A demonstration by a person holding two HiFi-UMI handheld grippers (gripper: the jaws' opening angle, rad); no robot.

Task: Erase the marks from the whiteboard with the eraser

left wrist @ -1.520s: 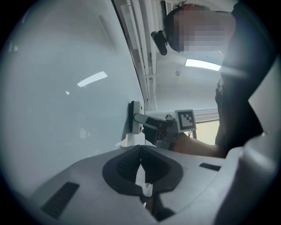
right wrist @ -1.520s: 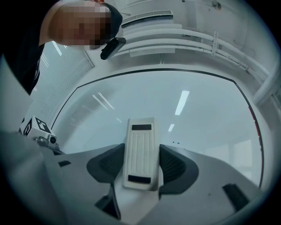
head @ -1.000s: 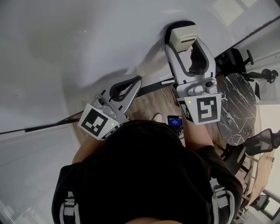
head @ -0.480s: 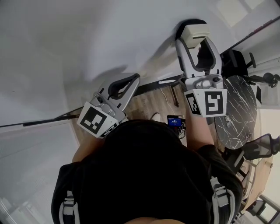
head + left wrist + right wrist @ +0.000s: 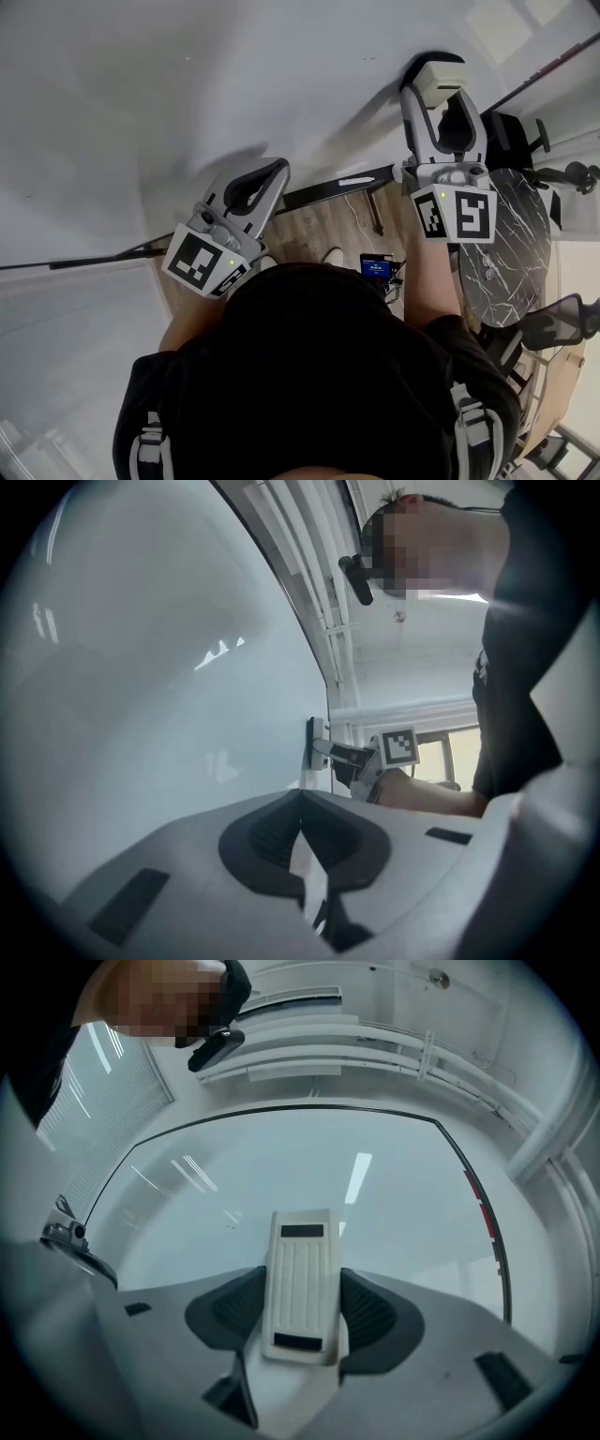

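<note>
Right tongs (image 5: 302, 1305) pinch the eraser (image 5: 302, 1251) against the whiteboard (image 5: 309, 1166); left tongs (image 5: 302, 832) pressed together nearby.

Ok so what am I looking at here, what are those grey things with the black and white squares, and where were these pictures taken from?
A person stands at a whiteboard with a hand-held two-jaw gripper in each hand; the squared cubes are part of those tools. The head view looks down from a camera on the person's head. The other two views come from cameras riding on the grippers. The right gripper is clamped on a cream eraser held against the board. The left gripper is shut on nothing.
</note>
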